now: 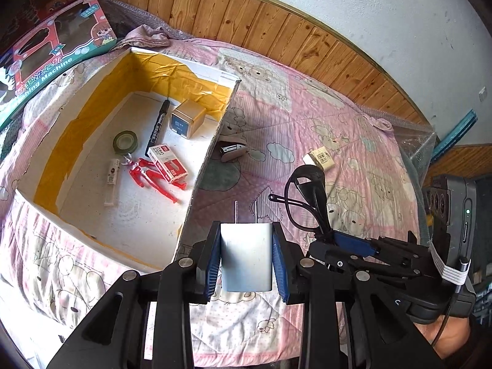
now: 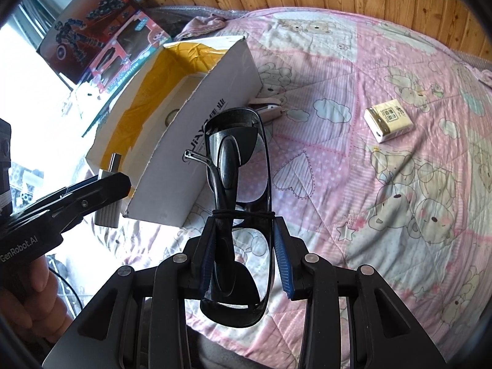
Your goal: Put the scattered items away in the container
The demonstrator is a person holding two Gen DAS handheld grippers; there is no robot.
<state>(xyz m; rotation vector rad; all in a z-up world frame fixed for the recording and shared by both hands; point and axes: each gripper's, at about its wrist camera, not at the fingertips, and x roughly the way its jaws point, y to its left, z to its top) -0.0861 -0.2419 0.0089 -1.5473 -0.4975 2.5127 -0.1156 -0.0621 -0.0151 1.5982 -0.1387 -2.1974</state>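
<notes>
My left gripper (image 1: 246, 259) is shut on a white plug adapter (image 1: 246, 255), prongs forward, held just outside the near right corner of the open cardboard box (image 1: 212, 141). The box holds a marker, a gold cube, a tape roll, a red figure and a staples box (image 1: 167, 163). My right gripper (image 2: 246, 261) is shut on folded black sunglasses (image 2: 238, 184), held above the quilt beside the box's (image 2: 227, 70) outer wall. A stapler (image 1: 232, 150) lies against that wall. A tissue pack (image 2: 388, 120) sits on the quilt farther right.
A pink cartoon quilt (image 1: 307, 117) covers the bed. Toy boxes (image 1: 55, 52) lean at the far left behind the cardboard box. Wood panelling (image 1: 276, 33) runs along the wall behind. A hand (image 2: 27, 292) holds the left gripper's handle.
</notes>
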